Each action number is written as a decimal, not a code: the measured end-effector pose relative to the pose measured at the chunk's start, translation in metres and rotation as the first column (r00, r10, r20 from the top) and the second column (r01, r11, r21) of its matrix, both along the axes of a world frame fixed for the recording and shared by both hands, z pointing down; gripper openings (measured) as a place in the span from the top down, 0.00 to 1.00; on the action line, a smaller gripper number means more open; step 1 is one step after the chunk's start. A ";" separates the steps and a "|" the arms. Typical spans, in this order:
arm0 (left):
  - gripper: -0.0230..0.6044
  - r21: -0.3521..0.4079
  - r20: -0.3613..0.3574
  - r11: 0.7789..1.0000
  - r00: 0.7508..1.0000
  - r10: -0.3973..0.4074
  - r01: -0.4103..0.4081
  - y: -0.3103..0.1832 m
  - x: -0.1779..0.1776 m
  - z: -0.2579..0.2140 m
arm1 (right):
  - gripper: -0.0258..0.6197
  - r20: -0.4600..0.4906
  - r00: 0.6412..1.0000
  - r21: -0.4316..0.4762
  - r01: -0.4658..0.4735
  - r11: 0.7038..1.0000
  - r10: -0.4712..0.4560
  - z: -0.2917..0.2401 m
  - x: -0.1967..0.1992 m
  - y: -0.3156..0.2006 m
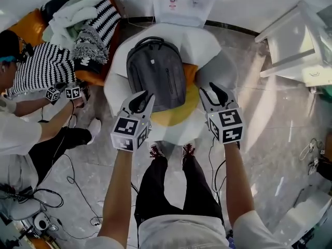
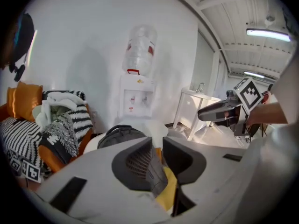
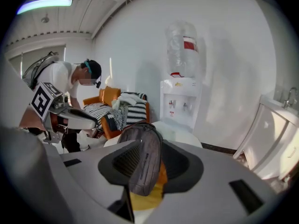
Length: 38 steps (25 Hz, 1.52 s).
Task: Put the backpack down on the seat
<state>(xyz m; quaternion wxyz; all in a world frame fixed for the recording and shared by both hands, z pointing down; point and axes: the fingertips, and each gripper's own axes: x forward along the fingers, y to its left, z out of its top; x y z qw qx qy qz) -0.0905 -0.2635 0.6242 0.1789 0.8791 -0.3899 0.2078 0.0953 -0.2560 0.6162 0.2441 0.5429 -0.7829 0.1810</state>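
**Backpack on seat, both jaws empty**

The backpack (image 1: 155,74) lies flat on the white seat (image 1: 205,45), its long axis pointing away from the person. The left hand-held gripper (image 1: 141,101), narrowly parted, hovers nearest (at its near corner). The right hand-held gripper (image 1: 215,93) gapes wider, just beside.

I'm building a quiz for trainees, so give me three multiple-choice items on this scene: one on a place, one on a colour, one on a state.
1. Where does the dark grey fabric backpack lie?
A on the floor
B on the white rounded seat
C on a striped blanket

2. What colour is the round cushion under it?
A yellow
B blue
C green

3. How is the right claw?
A shut on the backpack
B holding a cup
C jaws apart, empty

Key:
1. B, it lies flat on the seat.
2. A, yellow shows beneath its lower end.
3. C, the claw stands beside the backpack, clear of it.
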 end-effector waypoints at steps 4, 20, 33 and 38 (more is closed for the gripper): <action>0.85 0.039 0.008 0.999 0.999 0.033 -0.034 0.004 0.010 -0.033 | 0.83 -0.068 0.998 0.009 0.013 1.000 -0.012 -0.028 0.007 0.005; 0.93 0.114 -0.059 0.993 0.998 0.022 -0.015 0.004 0.052 -0.159 | 0.95 -0.069 0.997 0.104 0.027 0.994 -0.020 -0.158 0.025 0.013; 0.93 0.164 -0.150 0.986 0.989 0.014 0.010 0.010 0.062 -0.231 | 0.95 -0.024 1.000 0.192 0.020 0.981 -0.016 -0.244 0.034 0.014; 0.93 0.183 -0.122 0.983 0.993 -0.003 0.025 0.015 0.056 -0.254 | 0.95 -0.024 0.999 0.221 0.034 0.975 -0.029 -0.274 0.035 0.020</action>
